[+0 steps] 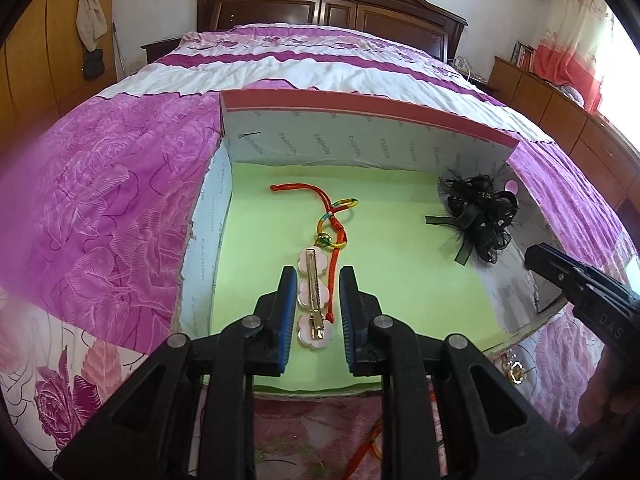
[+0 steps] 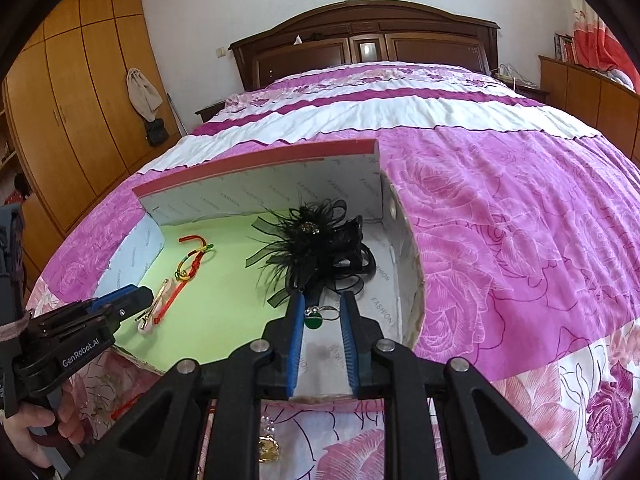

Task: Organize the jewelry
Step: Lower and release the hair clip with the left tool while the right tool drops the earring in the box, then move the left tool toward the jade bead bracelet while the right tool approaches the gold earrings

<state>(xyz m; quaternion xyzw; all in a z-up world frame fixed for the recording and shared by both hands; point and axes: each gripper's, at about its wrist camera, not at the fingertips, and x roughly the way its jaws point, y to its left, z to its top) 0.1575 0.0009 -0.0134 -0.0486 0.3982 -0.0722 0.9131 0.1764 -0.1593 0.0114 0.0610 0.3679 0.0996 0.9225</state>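
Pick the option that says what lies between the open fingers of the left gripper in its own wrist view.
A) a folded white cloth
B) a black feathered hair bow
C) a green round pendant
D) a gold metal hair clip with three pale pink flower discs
D: in the left wrist view the gold metal hair clip with three pale pink flower discs lies on the green lining of the open cardboard box, between the left gripper fingers, ungripped.

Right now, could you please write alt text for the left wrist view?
The open left gripper straddles a pink flower-shaped hair clip with a gold metal bar on the green floor of an open cardboard box on a pink floral bedspread. A red braided cord lies beside it, a black feathered hairpiece at right.
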